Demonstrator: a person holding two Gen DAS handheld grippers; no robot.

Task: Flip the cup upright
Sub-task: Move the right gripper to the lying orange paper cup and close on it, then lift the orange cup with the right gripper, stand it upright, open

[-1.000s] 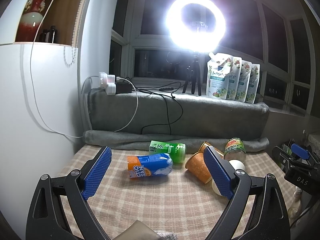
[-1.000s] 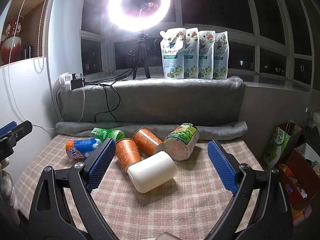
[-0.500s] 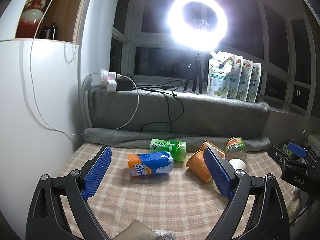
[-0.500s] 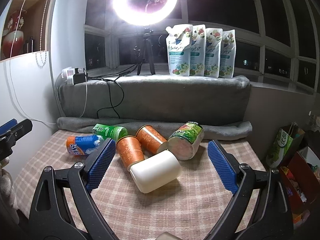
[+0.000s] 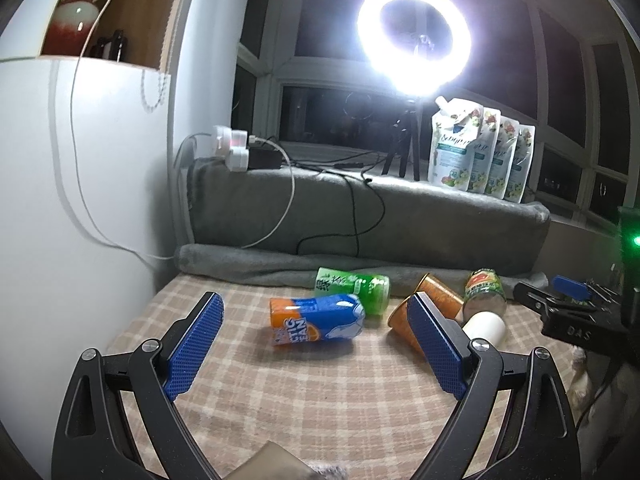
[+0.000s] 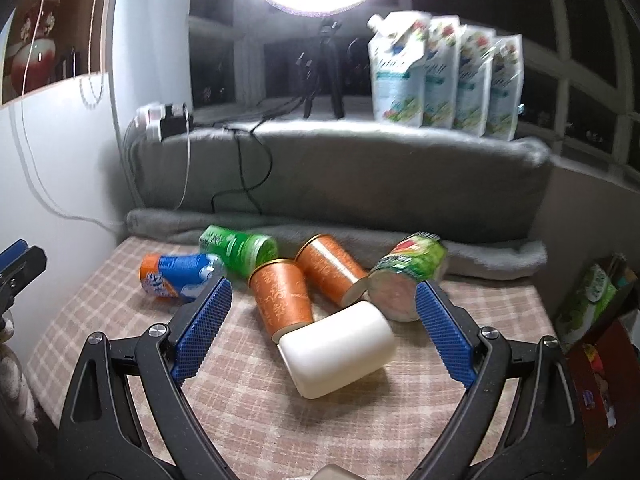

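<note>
A white cup (image 6: 340, 350) lies on its side on the checked tablecloth (image 6: 256, 412), between the open fingers of my right gripper (image 6: 322, 320) and just ahead of them. Two orange cups (image 6: 282, 300) (image 6: 330, 266) lie on their sides behind it. In the left wrist view the white cup (image 5: 486, 326) and orange cups (image 5: 402, 322) lie at the right, partly behind the right finger. My left gripper (image 5: 316, 344) is open and empty, hovering before an orange-and-blue can (image 5: 316, 320).
A green can (image 6: 238, 248), the orange-and-blue can (image 6: 176, 276) and a green-labelled jar (image 6: 408, 280) also lie on the cloth. A grey blanket-covered ledge (image 6: 340, 184) with cables, a ring light and refill pouches (image 6: 444, 80) stands behind. A white cabinet (image 5: 80, 200) is at the left.
My right gripper has moved forward and down toward the white cup, which now lies between its fingers. My left gripper has shifted only slightly.
</note>
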